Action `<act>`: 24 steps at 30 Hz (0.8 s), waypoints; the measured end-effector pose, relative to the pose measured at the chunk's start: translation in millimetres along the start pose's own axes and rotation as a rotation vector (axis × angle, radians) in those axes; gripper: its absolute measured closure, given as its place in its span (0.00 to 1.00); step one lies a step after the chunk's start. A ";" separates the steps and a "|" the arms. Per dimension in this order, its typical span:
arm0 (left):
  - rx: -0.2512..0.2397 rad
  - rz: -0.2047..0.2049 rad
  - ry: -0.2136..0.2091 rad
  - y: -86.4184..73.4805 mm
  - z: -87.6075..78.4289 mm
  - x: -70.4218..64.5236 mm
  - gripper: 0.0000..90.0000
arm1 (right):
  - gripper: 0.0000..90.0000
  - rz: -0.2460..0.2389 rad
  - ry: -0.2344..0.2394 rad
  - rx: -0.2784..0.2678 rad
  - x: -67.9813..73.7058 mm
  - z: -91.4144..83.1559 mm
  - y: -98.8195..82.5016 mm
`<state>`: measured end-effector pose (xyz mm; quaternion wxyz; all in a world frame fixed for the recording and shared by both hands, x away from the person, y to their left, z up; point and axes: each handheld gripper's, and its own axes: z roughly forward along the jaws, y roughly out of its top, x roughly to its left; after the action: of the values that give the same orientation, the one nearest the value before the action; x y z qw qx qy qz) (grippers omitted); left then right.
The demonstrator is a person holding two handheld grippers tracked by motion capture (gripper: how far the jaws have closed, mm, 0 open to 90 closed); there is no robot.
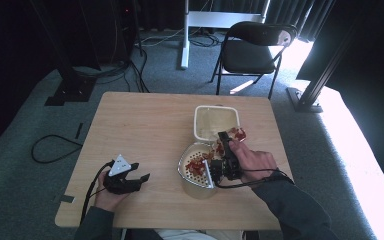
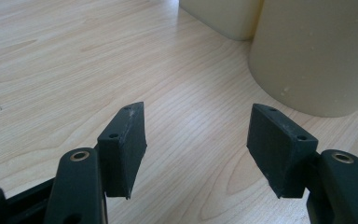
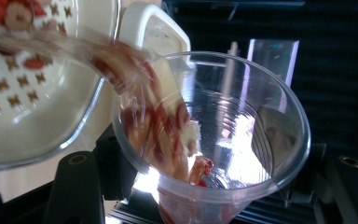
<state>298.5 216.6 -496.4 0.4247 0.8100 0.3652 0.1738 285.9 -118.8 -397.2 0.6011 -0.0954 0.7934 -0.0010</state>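
Note:
My right gripper [image 1: 225,145] is shut on a clear plastic cup [image 1: 236,134], tipped over a cream colander [image 1: 190,159]. In the right gripper view the cup [image 3: 242,140] sits between my jaws, and red and pale food pieces [image 3: 163,135] slide in a blur over its rim toward the colander [image 3: 42,107], whose floor has star-shaped holes. Red pieces [image 1: 196,166] lie in the colander. A person's hand [image 1: 252,160] holds that gripper. My left gripper [image 1: 140,171] rests at the table's front left, open with nothing between its pads [image 2: 126,140].
A cream square tub [image 1: 216,122] stands just behind the colander. The left gripper view has the colander's outer wall [image 2: 317,56] to the right ahead and the tub [image 2: 223,16] beyond. A black folding chair [image 1: 252,50] stands past the wooden table [image 1: 140,125].

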 end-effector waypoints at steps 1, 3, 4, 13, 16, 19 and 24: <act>0.000 0.001 -0.001 0.0 -0.2 -0.1 0.42 | 0.38 -0.020 -0.010 0.004 0.9 -0.7 1.3; 0.000 -0.001 -0.001 0.0 -0.4 -0.1 0.42 | 0.38 -0.058 -0.036 0.009 3.5 -1.7 3.5; -0.001 -0.002 -0.001 -0.1 -0.6 0.0 0.42 | 0.38 -0.077 -0.047 0.016 3.8 -2.1 4.5; -0.003 -0.004 -0.005 -0.2 -0.5 0.2 0.42 | 0.38 -0.140 -0.108 0.031 4.5 -2.5 5.9; -0.003 -0.003 -0.006 -0.2 -0.8 0.4 0.42 | 0.38 -0.149 -0.107 0.032 6.5 -2.5 5.8; -0.004 -0.003 -0.005 -0.3 -0.7 0.3 0.42 | 0.38 -0.158 -0.113 0.027 7.5 -3.2 6.2; -0.003 -0.003 -0.005 -0.2 -0.5 0.1 0.42 | 0.38 -0.177 -0.128 0.031 8.7 -3.1 7.0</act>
<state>298.2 217.1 -496.3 0.4271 0.8092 0.3649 0.1718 279.6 -113.6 -405.5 0.6496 -0.1557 0.7417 -0.0603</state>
